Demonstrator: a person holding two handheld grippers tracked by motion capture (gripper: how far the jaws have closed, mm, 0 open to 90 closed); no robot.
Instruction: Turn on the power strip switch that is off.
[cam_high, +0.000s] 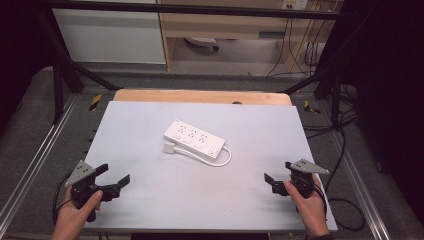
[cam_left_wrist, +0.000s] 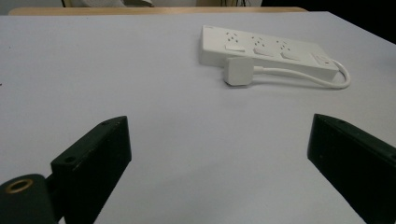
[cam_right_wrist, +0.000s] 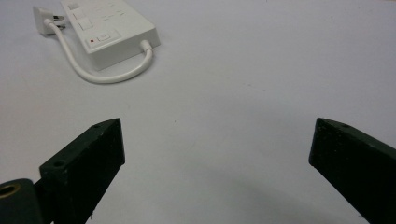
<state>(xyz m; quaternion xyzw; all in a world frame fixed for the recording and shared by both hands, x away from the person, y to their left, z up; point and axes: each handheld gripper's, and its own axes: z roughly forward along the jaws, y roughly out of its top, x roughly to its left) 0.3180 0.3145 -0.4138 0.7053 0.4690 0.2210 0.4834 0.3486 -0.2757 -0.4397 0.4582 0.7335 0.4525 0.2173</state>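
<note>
Hands low at the near edge of the white table (cam_high: 150, 210), one per side, each w/ a gripper pointed inward and forward. Left gripper (cam_high: 114, 175) sits near the left-front corner, jaws wide apart, nothing between them. Right gripper (cam_high: 278, 176) near the right-front corner, jaws also spread, empty. White power strip (cam_high: 193, 138) lies angled at mid-table, well apart from both; its short cable (cam_high: 223, 161) loops round to a square plug (cam_high: 169, 148) lying just beside the strip. Small red mark by its switch (cam_right_wrist: 92, 41). No readable writing.
</note>
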